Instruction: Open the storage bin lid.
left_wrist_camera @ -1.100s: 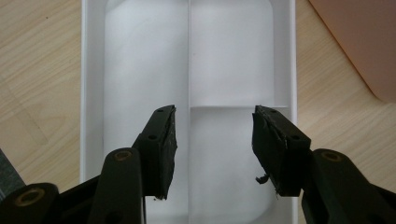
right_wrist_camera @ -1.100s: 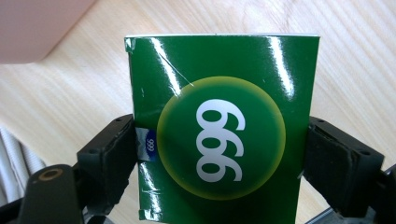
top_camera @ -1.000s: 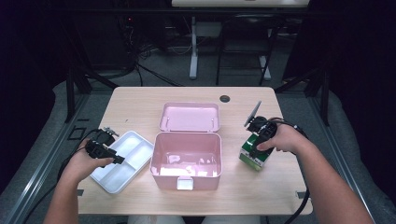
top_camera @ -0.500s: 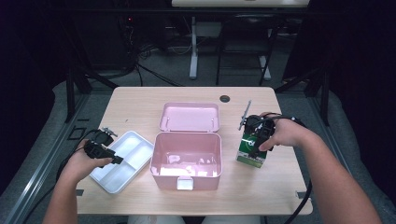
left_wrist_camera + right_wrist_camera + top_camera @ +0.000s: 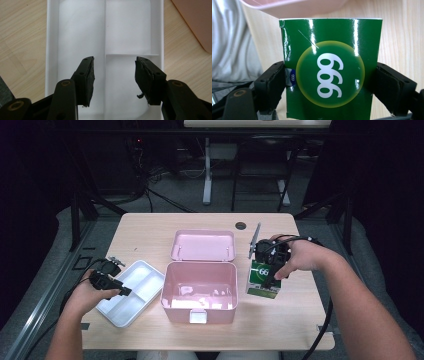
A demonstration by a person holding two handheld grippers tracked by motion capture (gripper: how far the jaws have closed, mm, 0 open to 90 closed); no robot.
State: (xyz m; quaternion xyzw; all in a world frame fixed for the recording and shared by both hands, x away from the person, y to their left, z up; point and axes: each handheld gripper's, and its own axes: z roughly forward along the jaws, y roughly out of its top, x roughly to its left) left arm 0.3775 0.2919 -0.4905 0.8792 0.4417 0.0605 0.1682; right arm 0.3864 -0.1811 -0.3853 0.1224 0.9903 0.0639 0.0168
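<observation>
Green box [image 5: 329,67], yellow-green disc, white "999"; pink case [image 5: 200,290]; white tray [image 5: 131,292].

One pink box [image 5: 200,290], one white tray [image 5: 131,292], one green carton [image 5: 263,281], two grippers [image 5: 125,291] [image 5: 270,279], one counter [image 5: 150,230].

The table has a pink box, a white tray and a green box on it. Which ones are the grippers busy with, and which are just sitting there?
In use:
- green box, clamped between the right gripper's jaws, right of the pink box
- white tray, under the open left gripper

Just sitting there:
- pink box, lid open, with small things inside that are too blurred to name; neither gripper is at it
</observation>
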